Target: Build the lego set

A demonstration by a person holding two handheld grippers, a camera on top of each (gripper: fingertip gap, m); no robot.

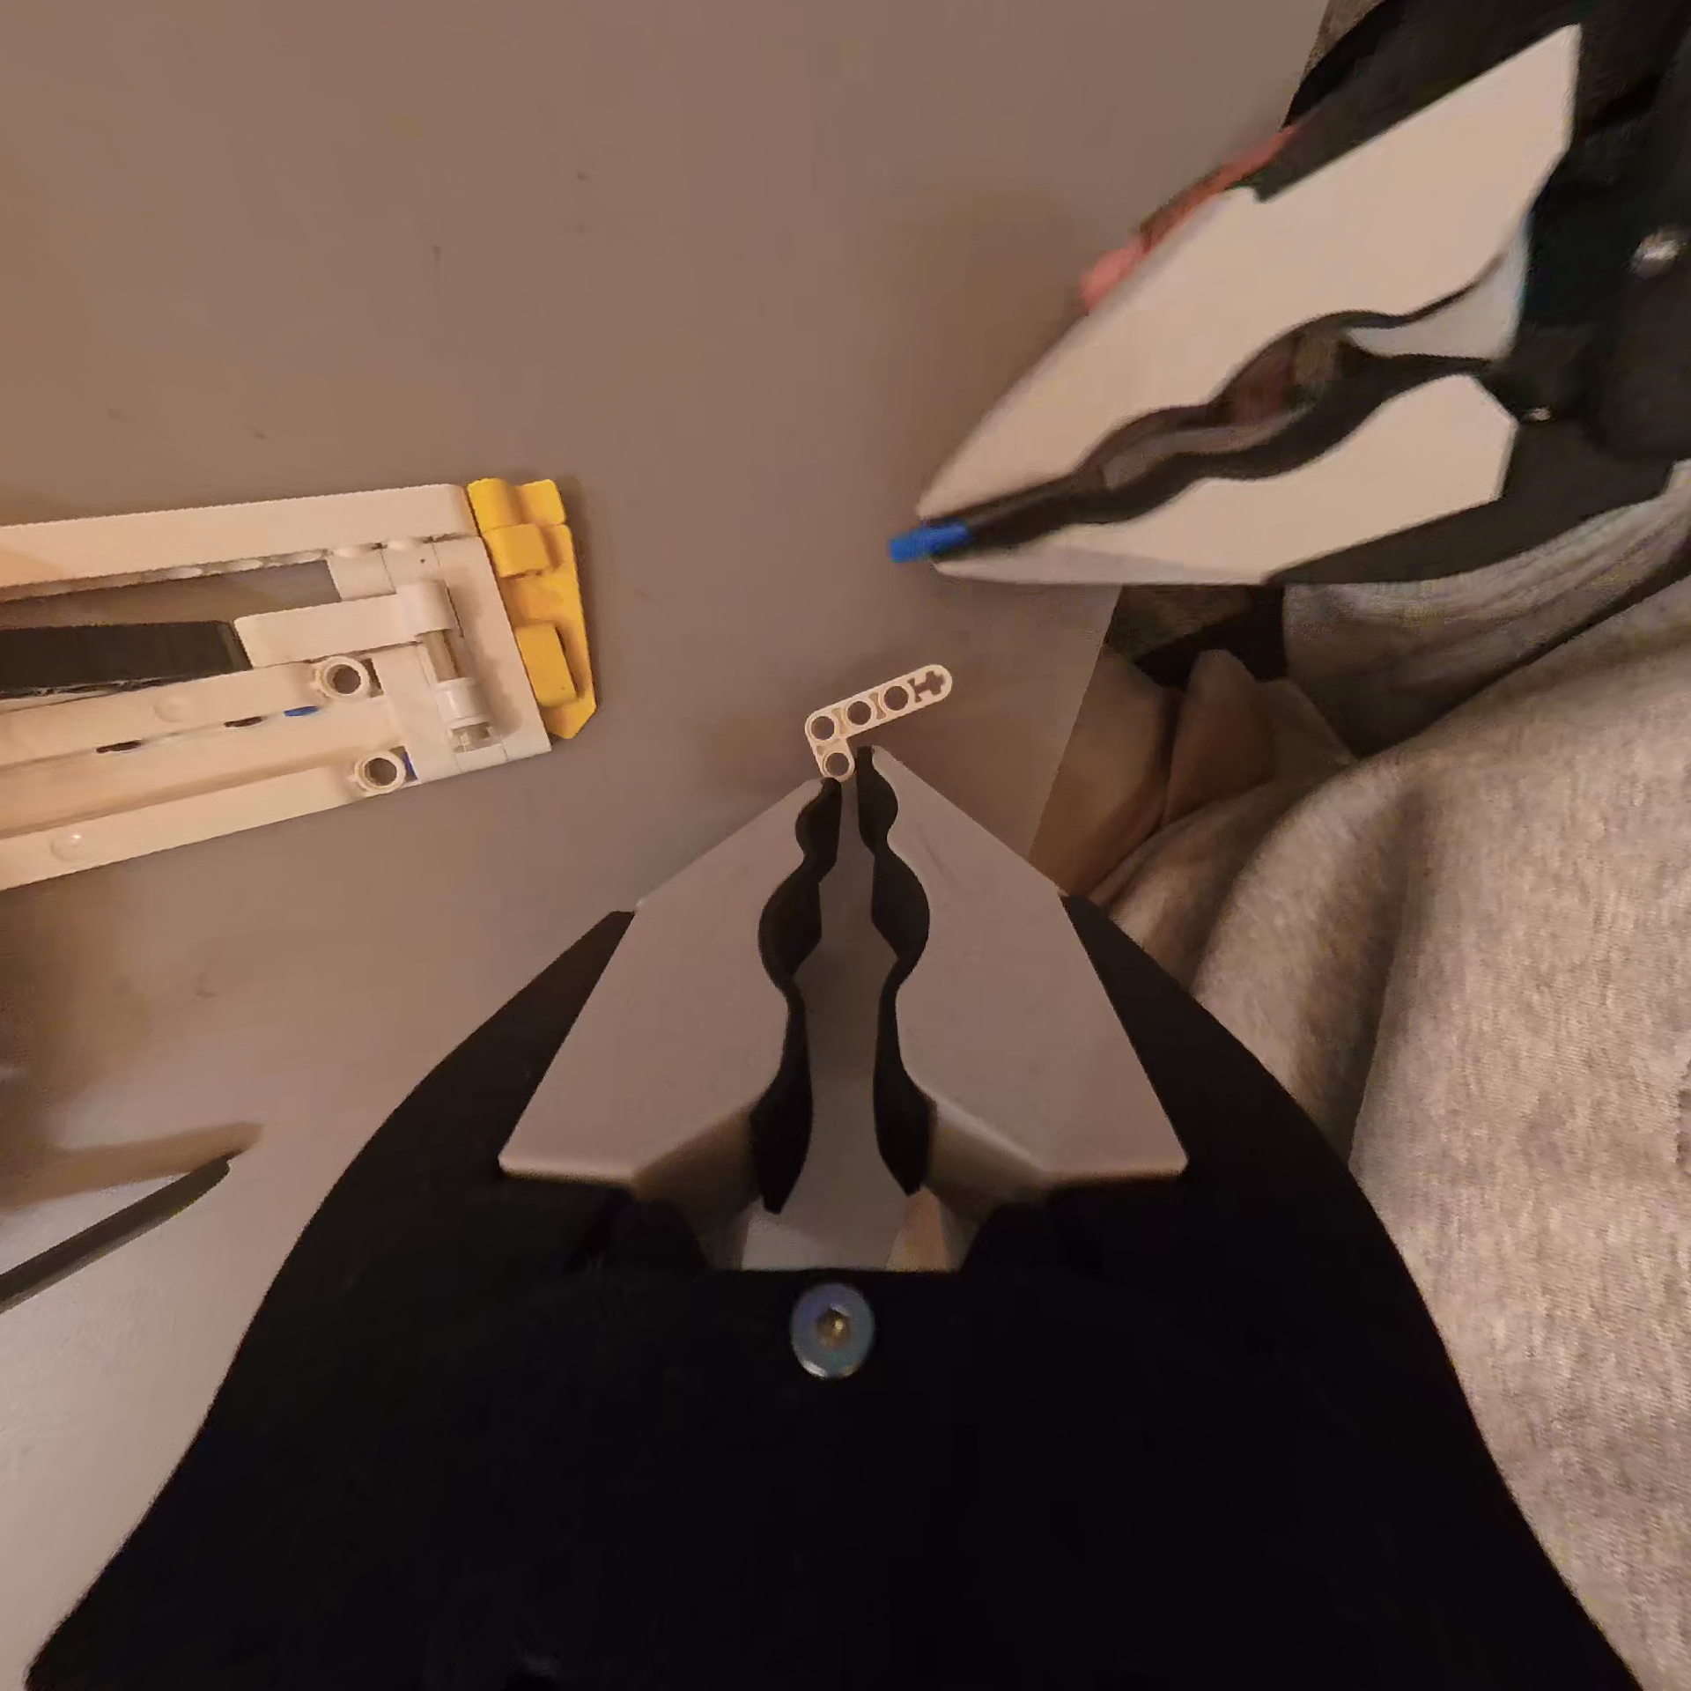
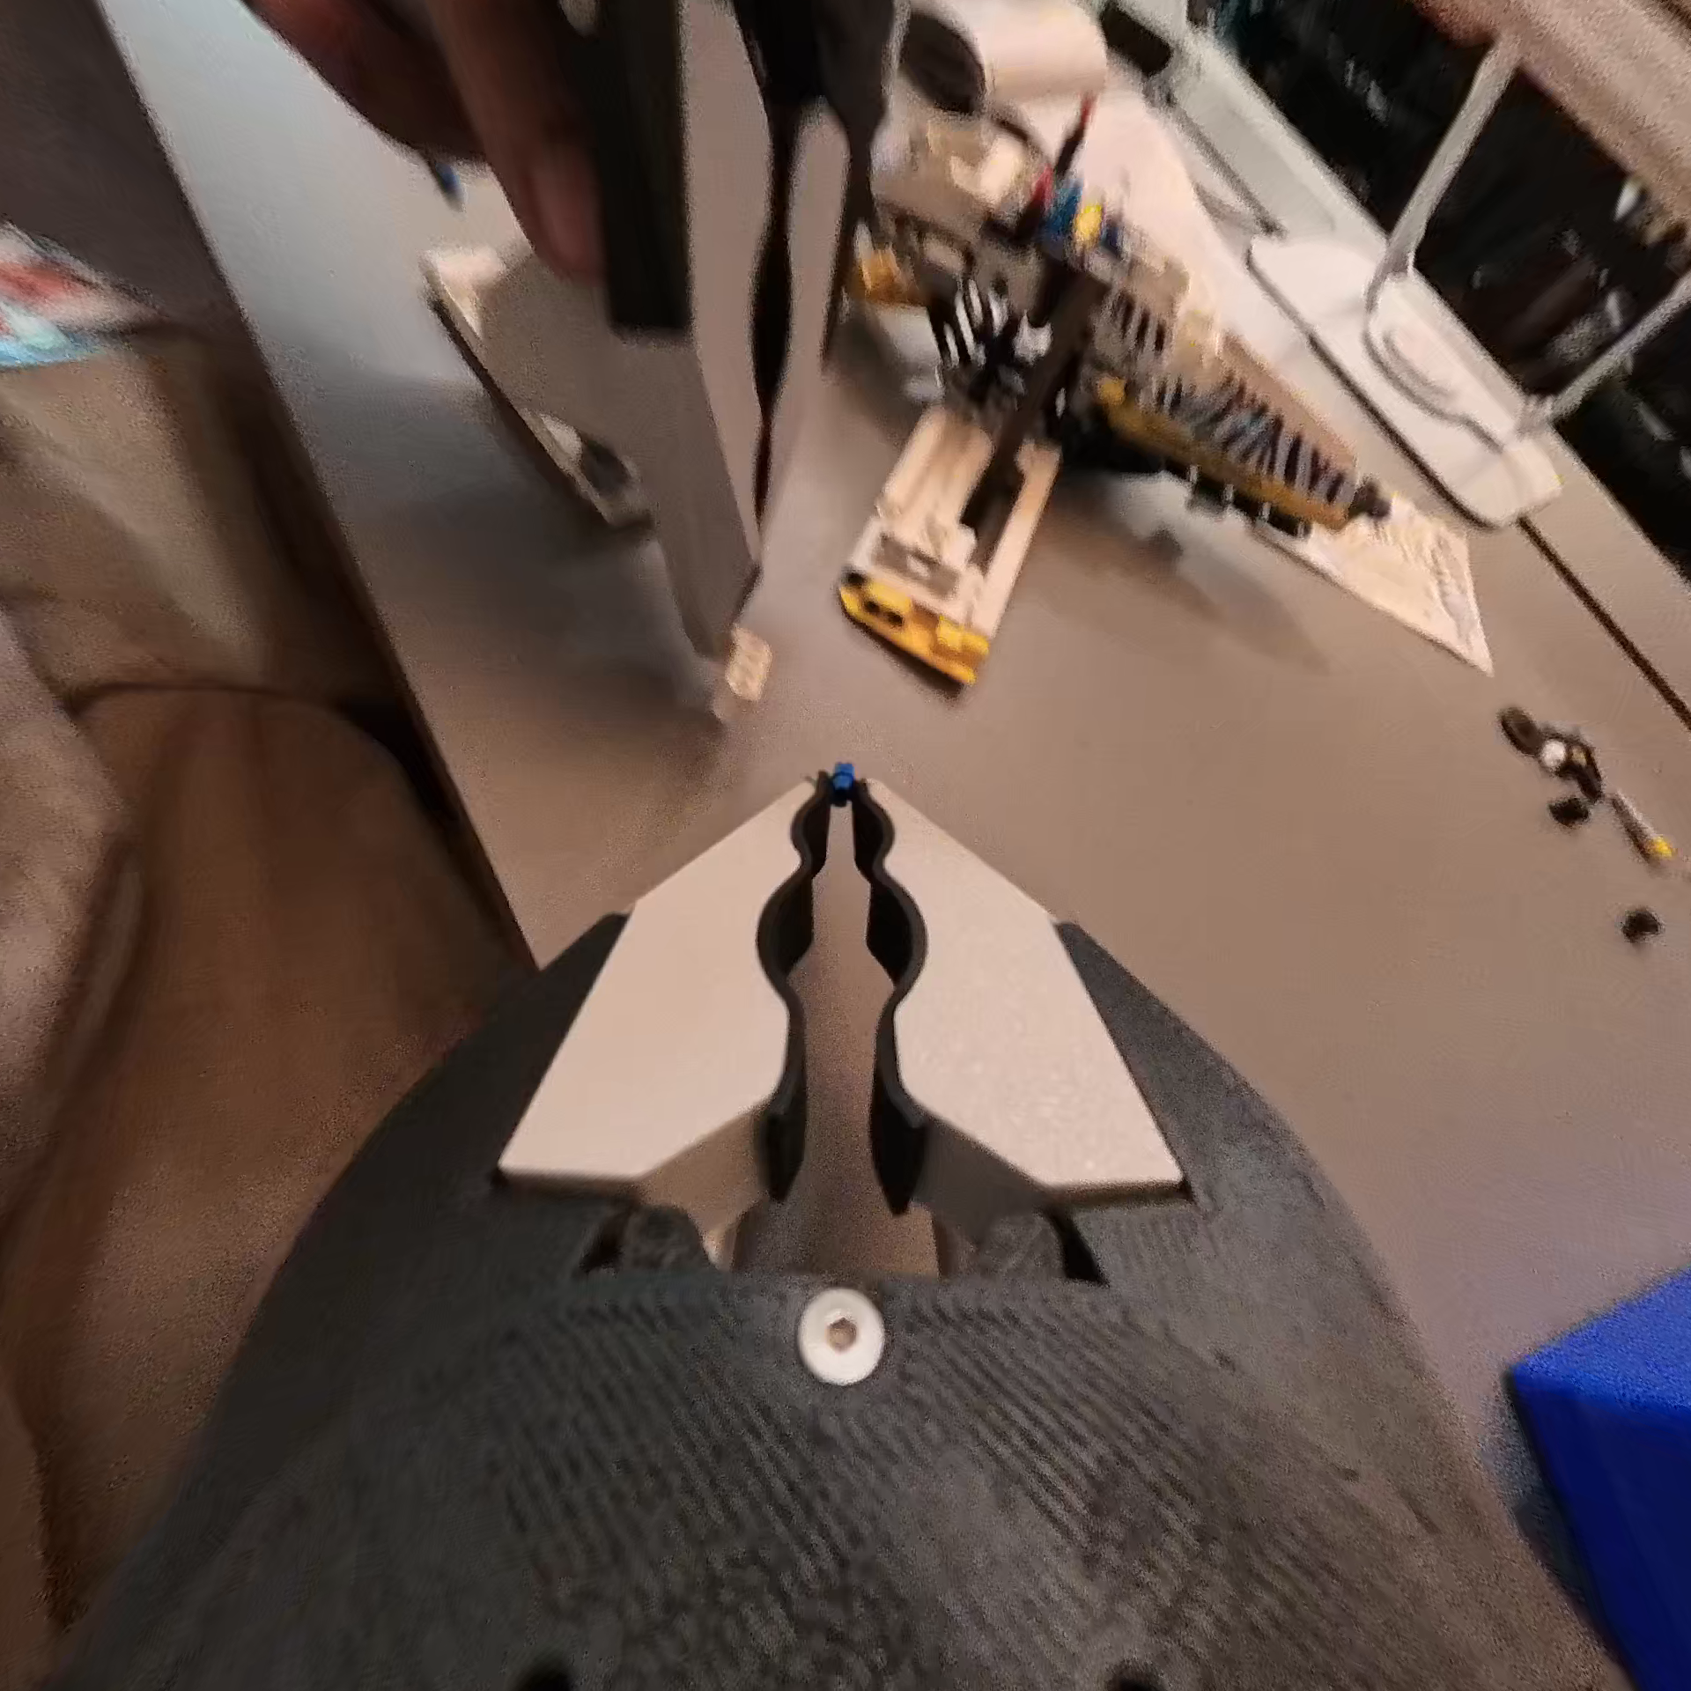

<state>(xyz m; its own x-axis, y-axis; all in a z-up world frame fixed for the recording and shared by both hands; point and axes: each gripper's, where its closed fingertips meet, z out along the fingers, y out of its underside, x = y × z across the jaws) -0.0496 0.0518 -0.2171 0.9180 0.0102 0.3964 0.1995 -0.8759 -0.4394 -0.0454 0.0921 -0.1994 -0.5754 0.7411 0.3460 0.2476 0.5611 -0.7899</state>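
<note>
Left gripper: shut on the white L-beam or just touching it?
Shut on it. The left gripper tips pinch the short leg of the white L-shaped beam; the long leg juts out, off the grey table.

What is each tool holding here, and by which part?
The left tool grips a white L-shaped beam by its short leg. The right tool pinches a small blue pin at one end, the other end protruding.
</note>
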